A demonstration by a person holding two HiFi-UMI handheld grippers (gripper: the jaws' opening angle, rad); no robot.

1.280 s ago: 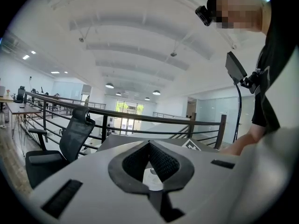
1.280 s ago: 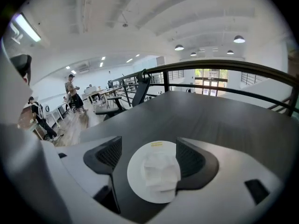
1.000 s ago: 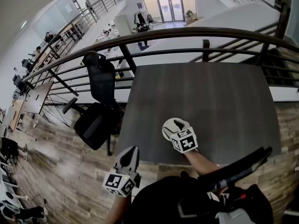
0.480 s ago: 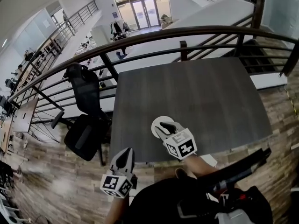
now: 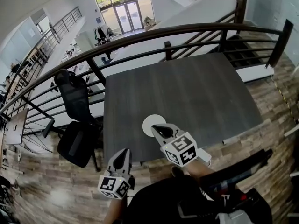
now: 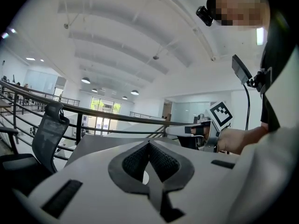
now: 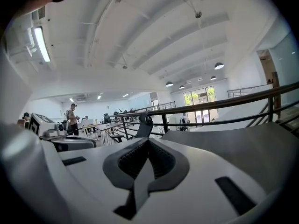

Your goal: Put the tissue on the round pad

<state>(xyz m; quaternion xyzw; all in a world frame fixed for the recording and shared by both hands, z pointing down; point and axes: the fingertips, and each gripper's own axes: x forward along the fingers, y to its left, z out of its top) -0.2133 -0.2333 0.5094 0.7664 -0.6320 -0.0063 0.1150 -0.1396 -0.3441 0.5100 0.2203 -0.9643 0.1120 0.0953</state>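
A white round pad point(image 5: 150, 122) lies near the front edge of the dark grey table point(image 5: 191, 92). I cannot make out any tissue in any view. My right gripper point(image 5: 154, 127) is shut, its tips just over the pad's near rim, with nothing between its jaws in the right gripper view point(image 7: 148, 142). My left gripper point(image 5: 124, 152) hovers off the table's front left corner, also shut and empty point(image 6: 149, 143). In the left gripper view the right gripper point(image 6: 194, 130) shows at the right with a person's hand on it.
A black railing point(image 5: 187, 31) runs along the table's far side. A black office chair point(image 5: 74, 125) stands left of the table on the wooden floor. A black bar point(image 5: 238, 169) crosses in front of the person's body at the lower right.
The right gripper's jaws were open over the pad and have closed. It has drawn back toward the pad's near rim. The head view has shifted, so the table sits further left.
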